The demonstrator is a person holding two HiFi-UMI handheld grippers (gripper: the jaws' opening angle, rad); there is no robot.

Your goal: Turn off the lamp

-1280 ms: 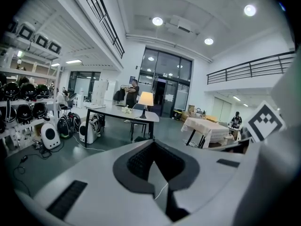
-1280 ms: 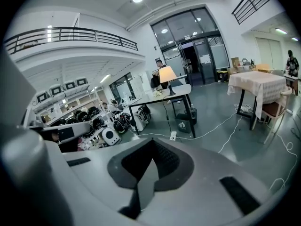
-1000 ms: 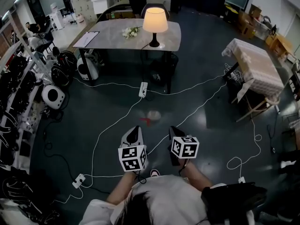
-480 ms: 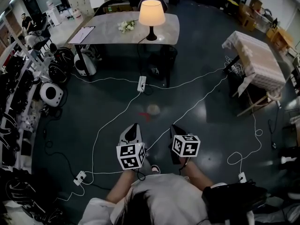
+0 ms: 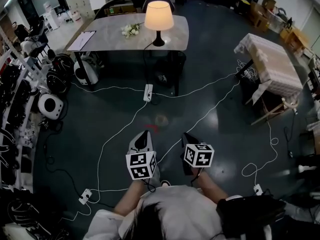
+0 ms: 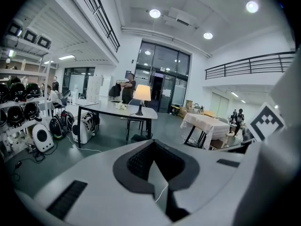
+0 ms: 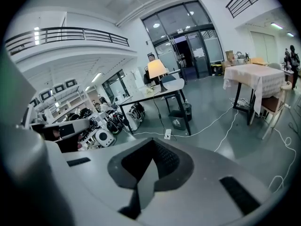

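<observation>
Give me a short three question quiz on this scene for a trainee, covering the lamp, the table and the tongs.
1. True or false: the lamp is lit.
2. What lies on the grey table beside the lamp? A. white flowers B. a helmet C. a kettle
3. Fill the gap: the left tongs and the right tongs are both ____ and hold nothing.

Key: 1 true; 2 A; 3 shut.
</observation>
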